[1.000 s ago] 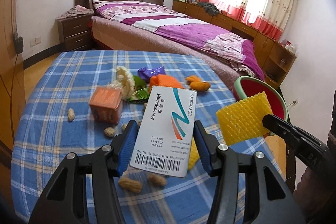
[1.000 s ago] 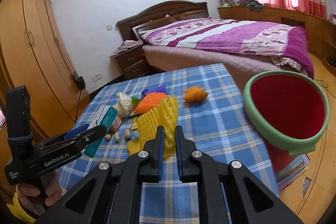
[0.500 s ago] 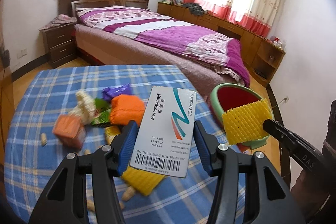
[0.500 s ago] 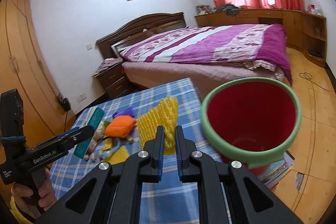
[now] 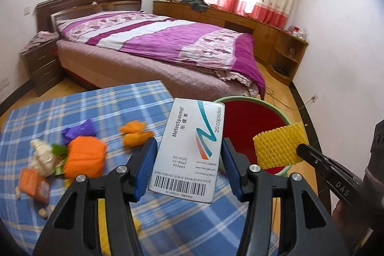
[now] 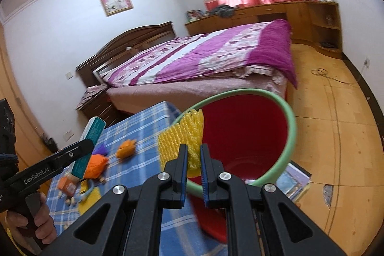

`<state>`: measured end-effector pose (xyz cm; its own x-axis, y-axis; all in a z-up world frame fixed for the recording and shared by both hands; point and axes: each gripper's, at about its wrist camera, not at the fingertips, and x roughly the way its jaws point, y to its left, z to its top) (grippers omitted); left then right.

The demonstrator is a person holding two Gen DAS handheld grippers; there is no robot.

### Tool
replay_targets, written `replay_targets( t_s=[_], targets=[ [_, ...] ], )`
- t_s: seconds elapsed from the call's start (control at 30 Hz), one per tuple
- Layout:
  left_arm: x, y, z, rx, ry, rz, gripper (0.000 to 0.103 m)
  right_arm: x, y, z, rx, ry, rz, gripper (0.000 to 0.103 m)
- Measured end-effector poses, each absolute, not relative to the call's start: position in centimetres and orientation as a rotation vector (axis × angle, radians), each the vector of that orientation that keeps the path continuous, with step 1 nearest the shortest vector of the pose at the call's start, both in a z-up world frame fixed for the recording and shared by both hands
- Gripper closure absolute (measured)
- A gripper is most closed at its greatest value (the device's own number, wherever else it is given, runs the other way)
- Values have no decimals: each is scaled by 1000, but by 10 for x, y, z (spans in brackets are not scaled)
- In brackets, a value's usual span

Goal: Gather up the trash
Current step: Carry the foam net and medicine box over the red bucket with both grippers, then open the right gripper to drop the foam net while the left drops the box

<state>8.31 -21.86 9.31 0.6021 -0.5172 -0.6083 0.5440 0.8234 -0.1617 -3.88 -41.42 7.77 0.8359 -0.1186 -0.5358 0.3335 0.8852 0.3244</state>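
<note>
My left gripper (image 5: 187,167) is shut on a white medicine box (image 5: 192,148), held above the right edge of the blue plaid table (image 5: 108,107). In the right wrist view the same box (image 6: 90,143) shows edge-on in that gripper. My right gripper (image 6: 193,167) is shut on a yellow foam net (image 6: 184,136), which hangs over the near rim of the red bin with a green rim (image 6: 290,131). The left wrist view shows the net (image 5: 278,148) in front of the bin (image 5: 254,121).
On the table lie an orange bag (image 5: 84,157), orange peels (image 5: 134,133), a purple wrapper (image 5: 79,131), a small orange box (image 5: 33,184), peanuts and yellow foam. A bed (image 5: 156,44) stands behind. Books (image 6: 295,181) lie on the wooden floor by the bin.
Both grippers have swung right from over the table toward the bin, each keeping its load. The bin now looms large under the foam net, and the table litter has slid to the left.
</note>
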Motion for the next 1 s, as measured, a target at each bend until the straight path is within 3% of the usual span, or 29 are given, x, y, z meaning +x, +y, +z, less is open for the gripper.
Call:
replay_targets(
  t_s=[0.53,0.93,1.0],
  targets=[
    [102,-307,52,118,767,-721,48,-38,-466,44,463,583,-386,91],
    [107,-328,33,133,795,-759,46,-28,-479,29,493,609,-399,89],
    [108,-328,33,130,794,-756,44,-27,-479,28,496,611,-397,84]
  ],
)
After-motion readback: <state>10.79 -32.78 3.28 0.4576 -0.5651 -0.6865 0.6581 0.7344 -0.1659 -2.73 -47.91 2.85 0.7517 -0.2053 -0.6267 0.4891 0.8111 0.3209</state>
